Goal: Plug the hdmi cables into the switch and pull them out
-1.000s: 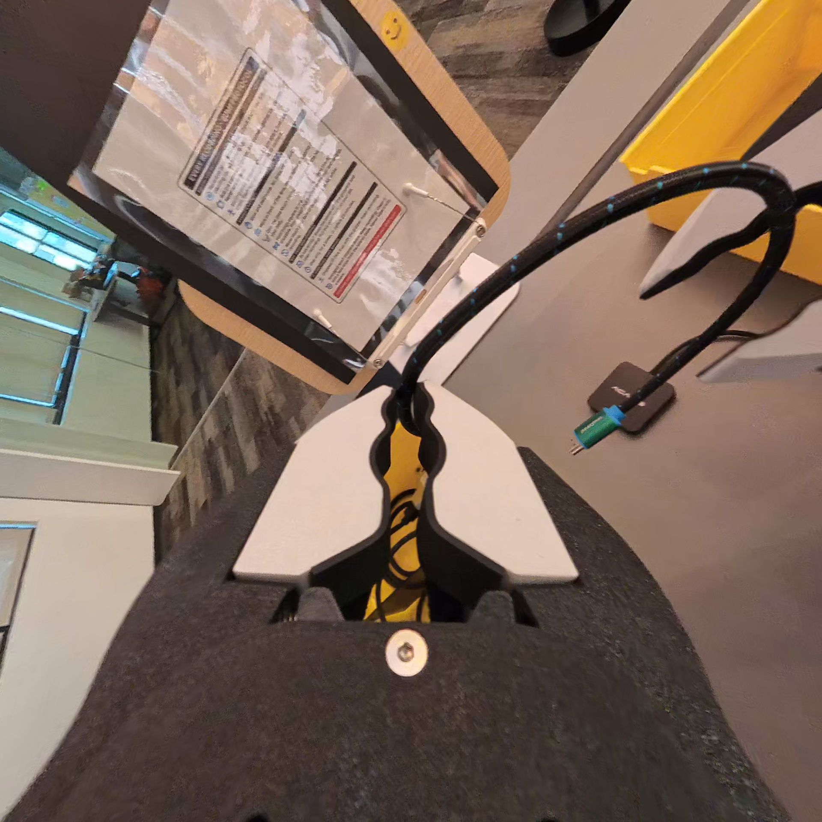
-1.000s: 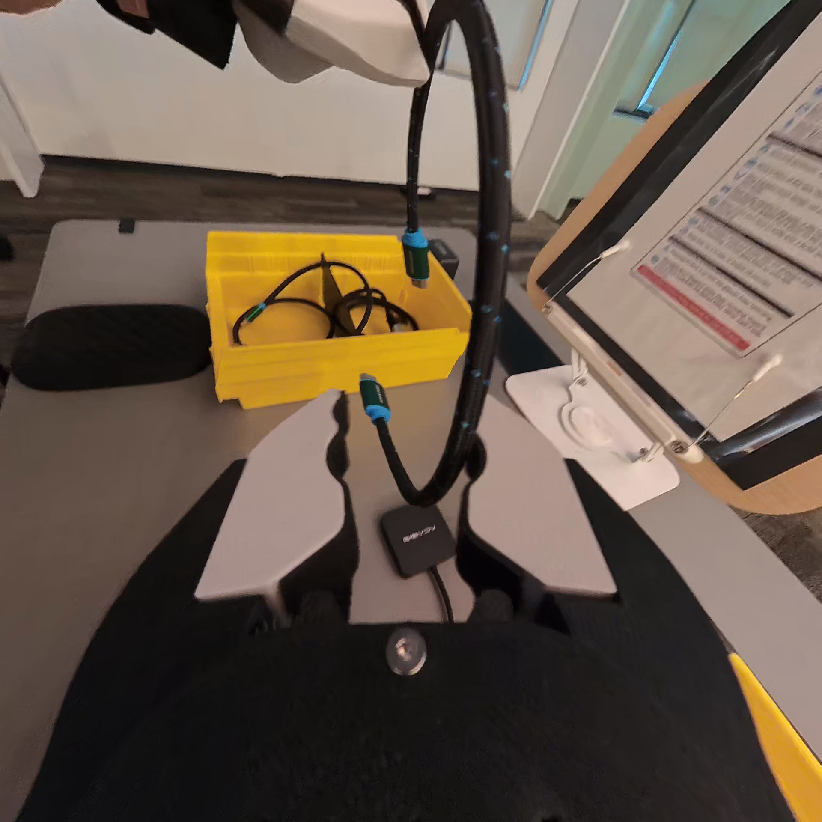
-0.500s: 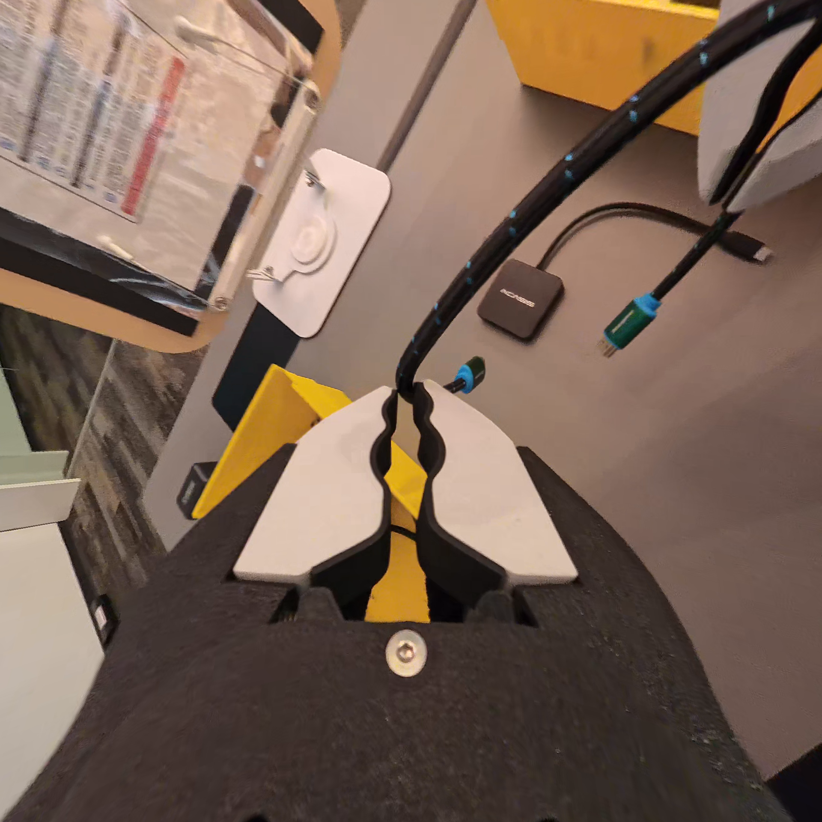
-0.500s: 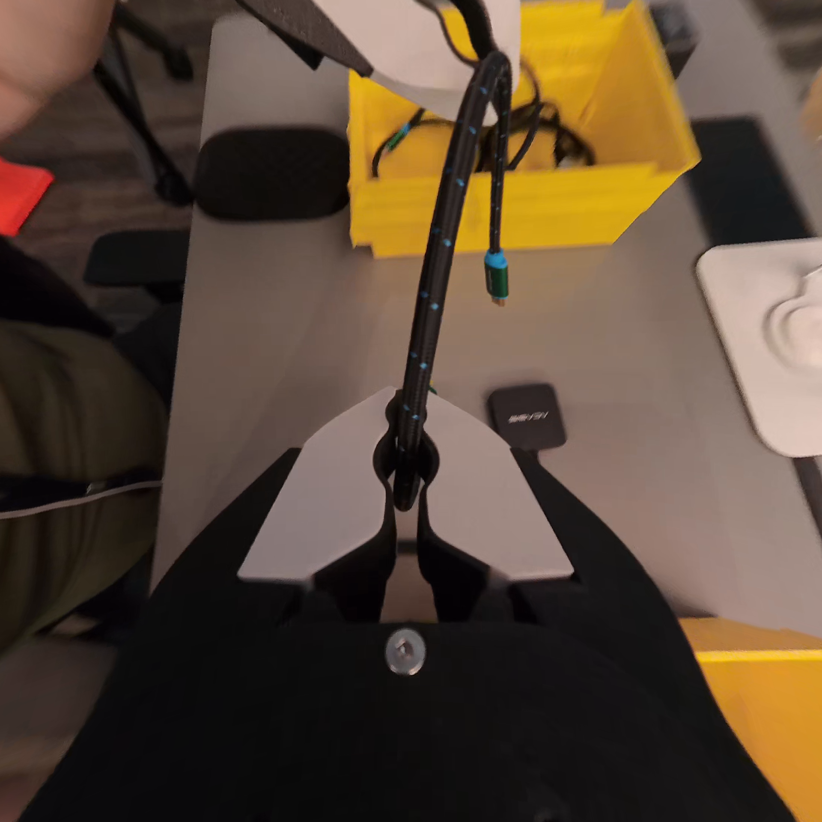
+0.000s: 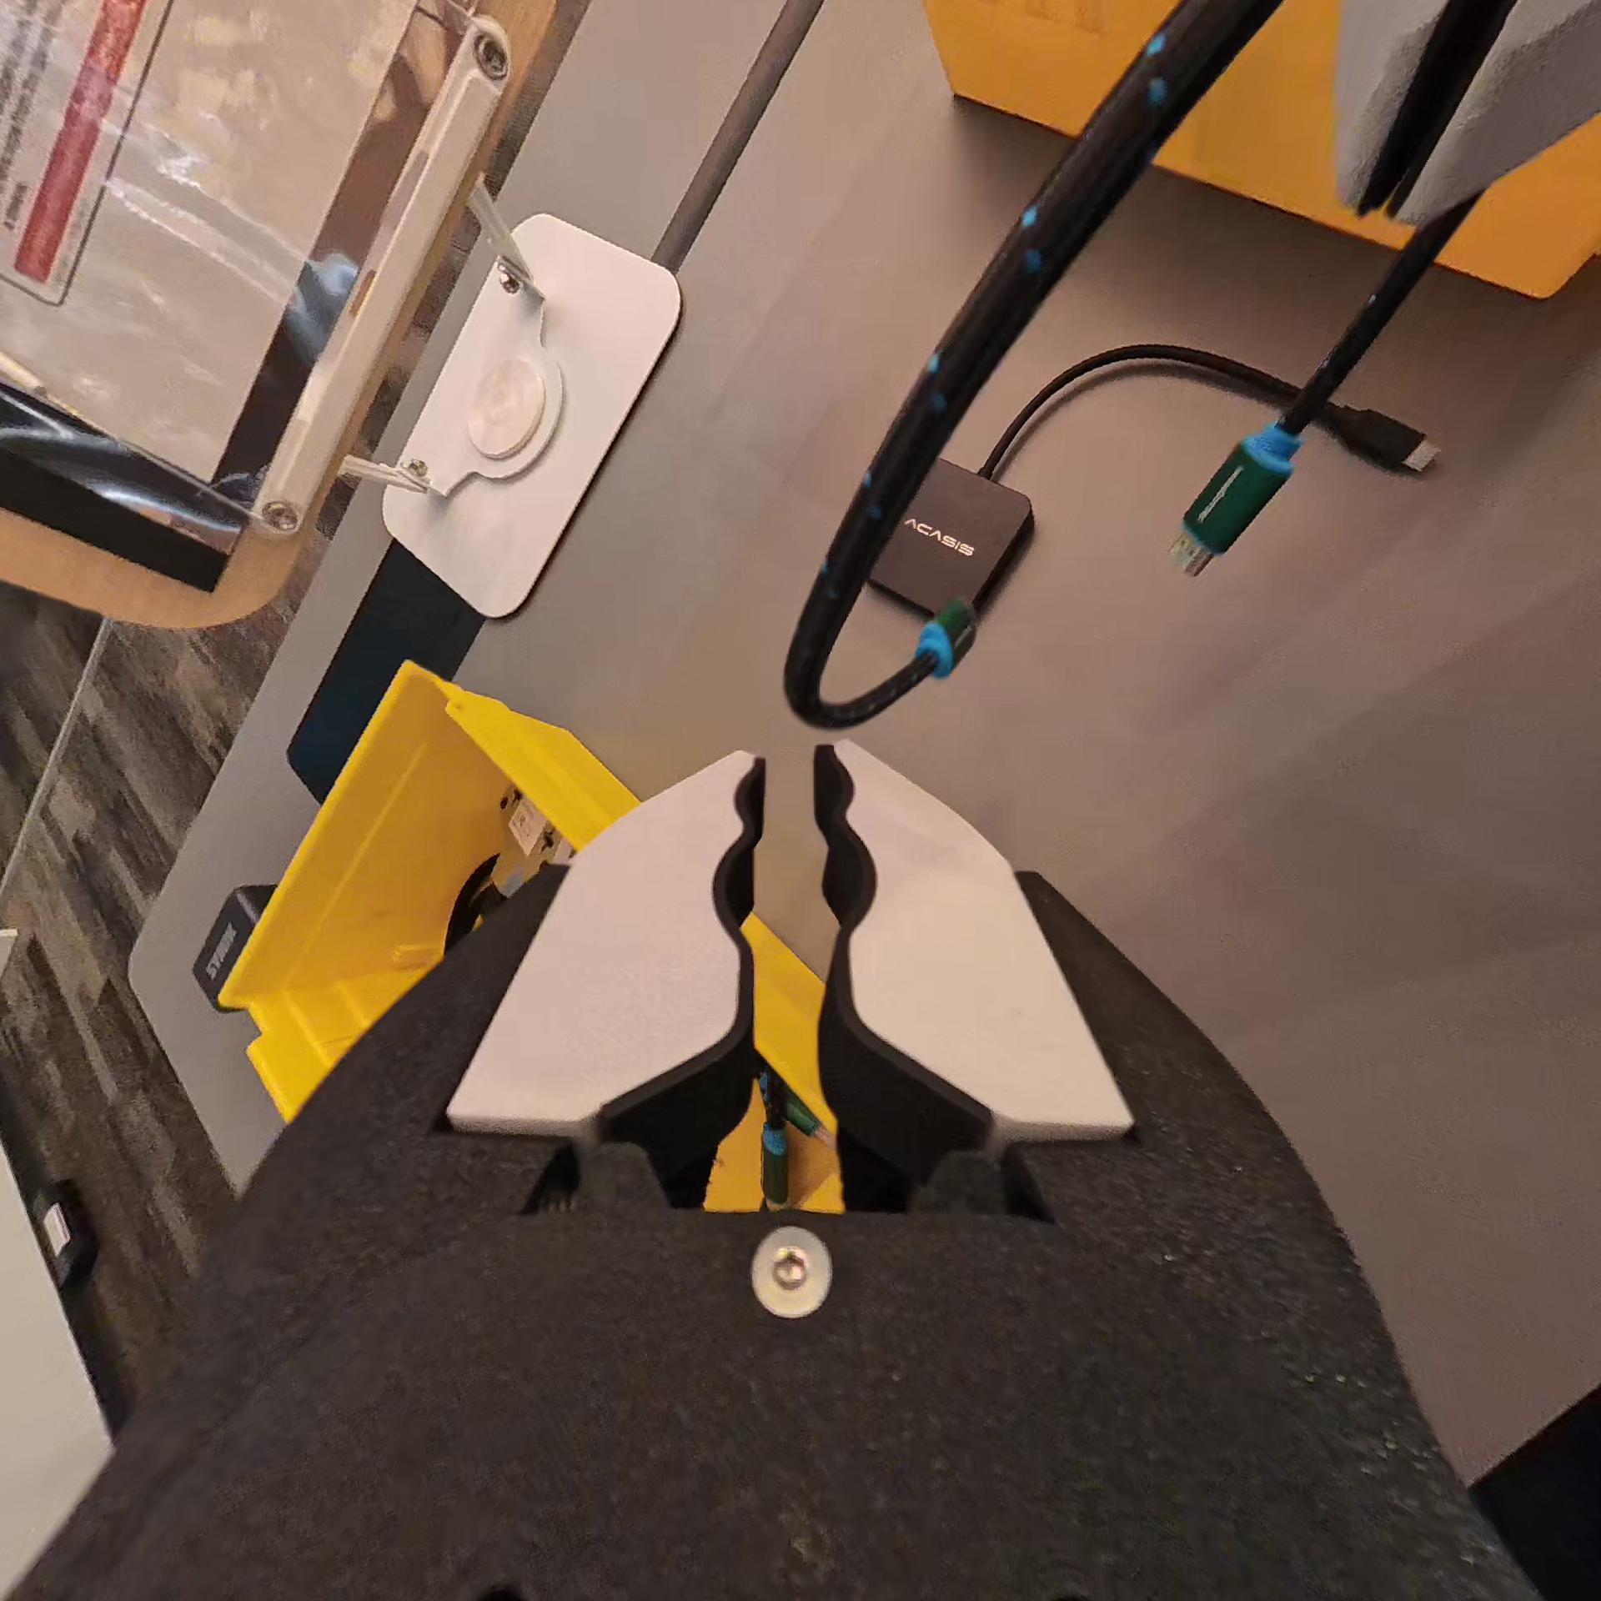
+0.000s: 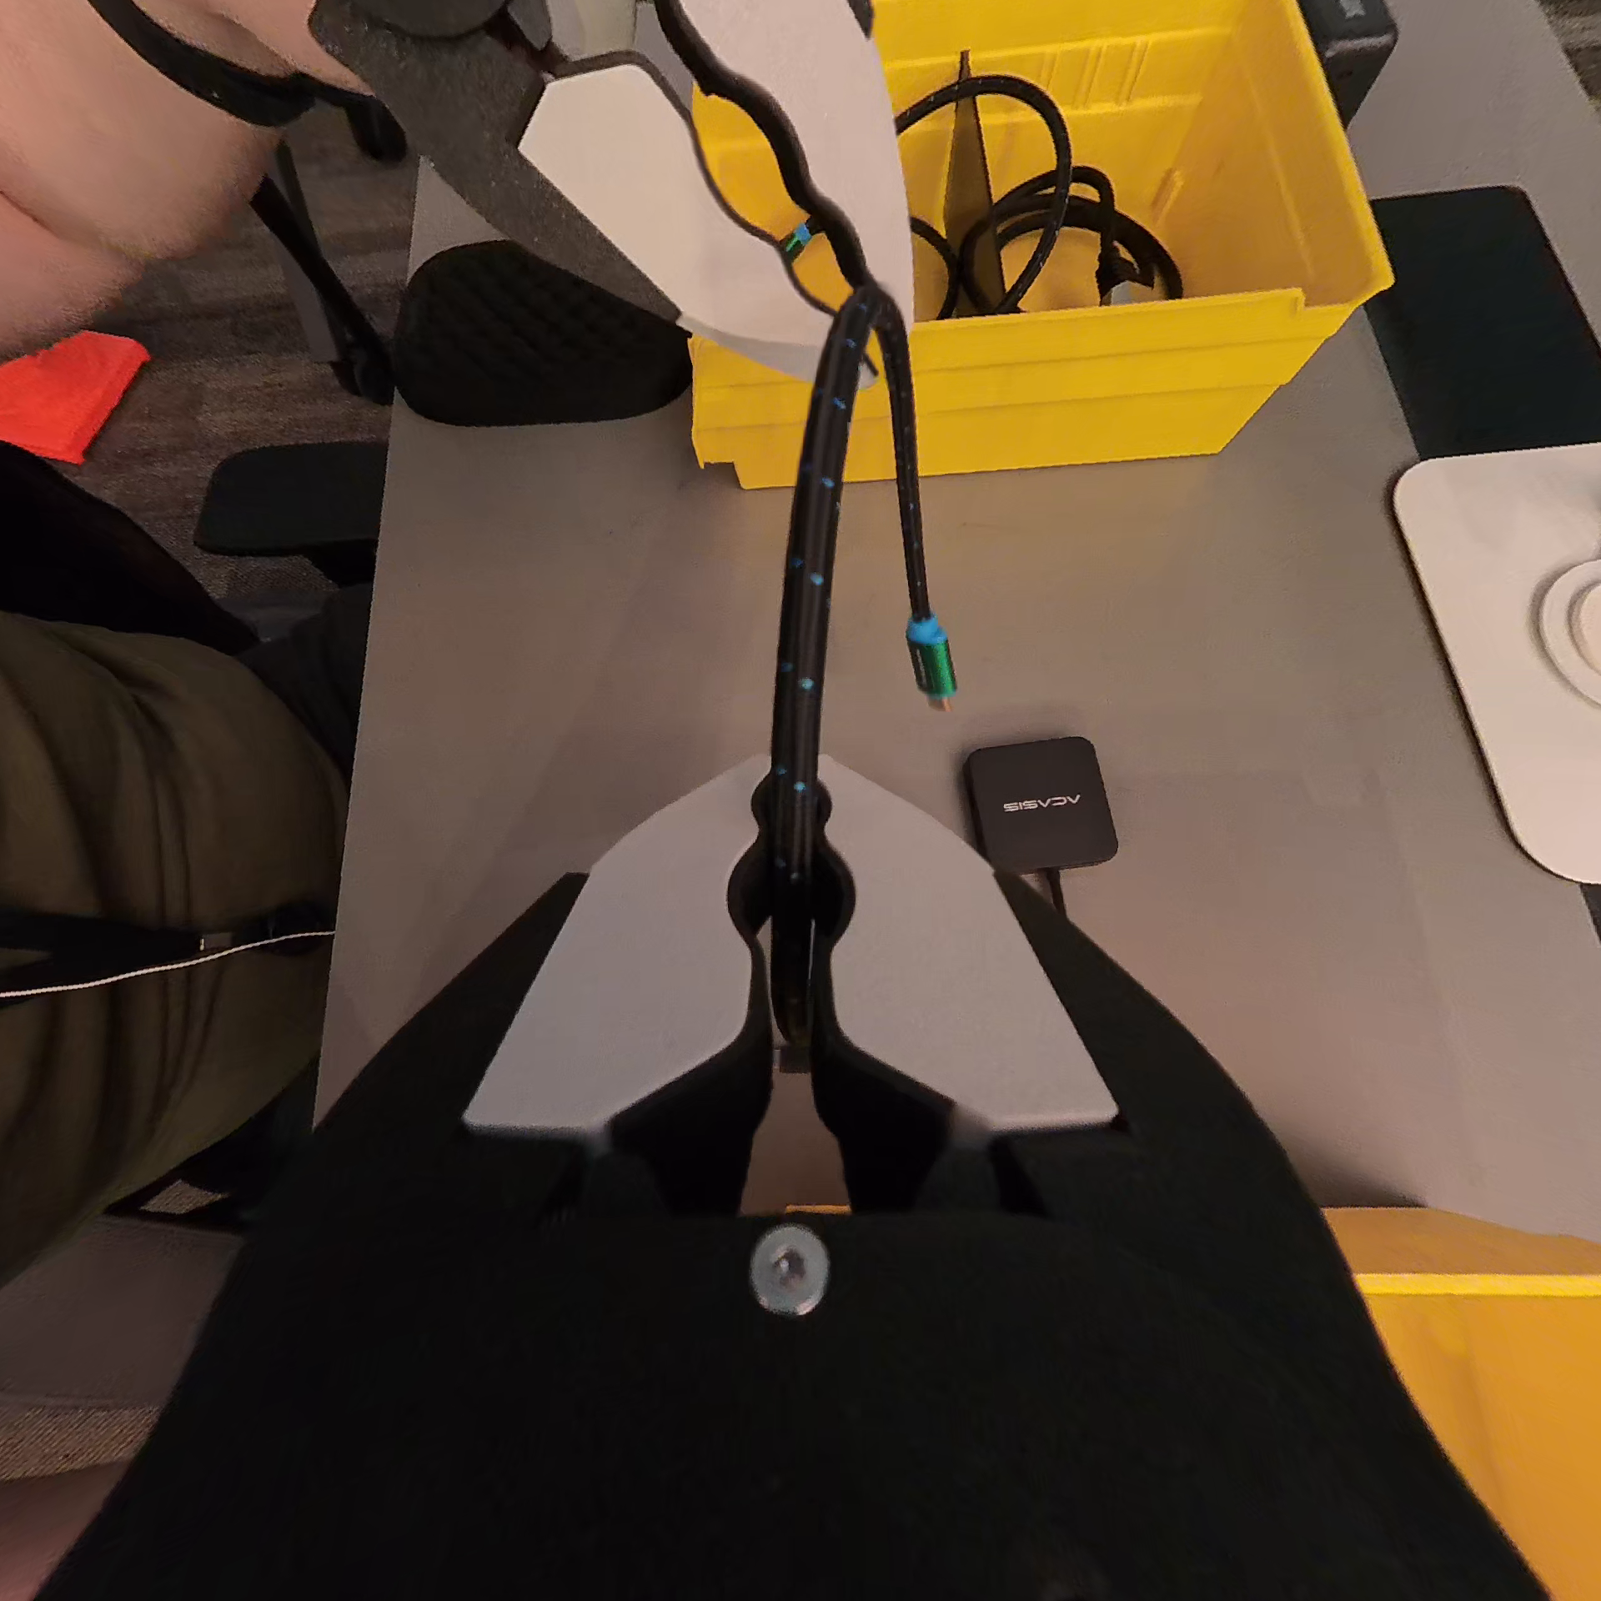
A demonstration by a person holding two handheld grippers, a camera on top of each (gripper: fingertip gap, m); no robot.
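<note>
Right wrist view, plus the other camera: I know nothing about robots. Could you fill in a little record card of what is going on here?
right gripper: shut on the braided HDMI cable
left gripper: jaws slightly apart; the cable's loop hangs just past its tips and looks unpinched
free plug: green and blue, dangling above the table
switch: small black square box lying flat on the table; neither visible plug is in it
yellow bin: holds more coiled cables

the right tool (image 6: 790,762) grips a braided black cable (image 6: 801,624) just left of the black switch (image 6: 1040,801); the cable's green plug (image 6: 931,663) hangs above the switch.
</note>
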